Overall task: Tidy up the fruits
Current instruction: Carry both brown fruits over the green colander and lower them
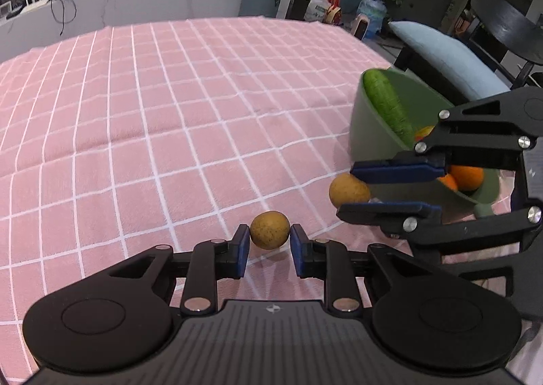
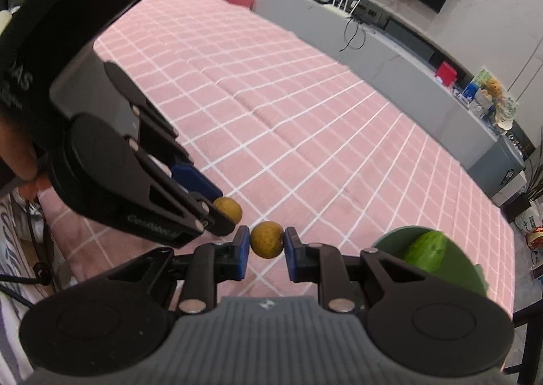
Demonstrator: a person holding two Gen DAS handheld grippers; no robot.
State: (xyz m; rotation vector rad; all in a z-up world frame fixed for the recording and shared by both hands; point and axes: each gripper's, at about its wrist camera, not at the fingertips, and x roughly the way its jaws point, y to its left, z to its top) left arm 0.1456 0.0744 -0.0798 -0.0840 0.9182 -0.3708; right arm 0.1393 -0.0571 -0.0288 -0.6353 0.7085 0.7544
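My left gripper (image 1: 269, 234) is shut on a small round brown fruit (image 1: 269, 229) just above the pink checked cloth (image 1: 169, 113). My right gripper (image 2: 267, 241) is shut on a second brown fruit (image 2: 267, 239). In the left wrist view the right gripper (image 1: 346, 190) holds that fruit (image 1: 348, 189) beside the green bowl (image 1: 366, 113). In the right wrist view the left gripper (image 2: 227, 207) and its fruit (image 2: 230, 208) are just left of mine. The bowl (image 2: 468, 269) holds a cucumber (image 1: 387, 103), oranges (image 1: 466, 176) and more fruit.
A light blue cushioned chair (image 1: 448, 56) stands behind the bowl at the table's right edge. A grey counter (image 2: 407, 56) with boxes and a router runs along the far side. The cloth has shallow folds (image 2: 258, 103).
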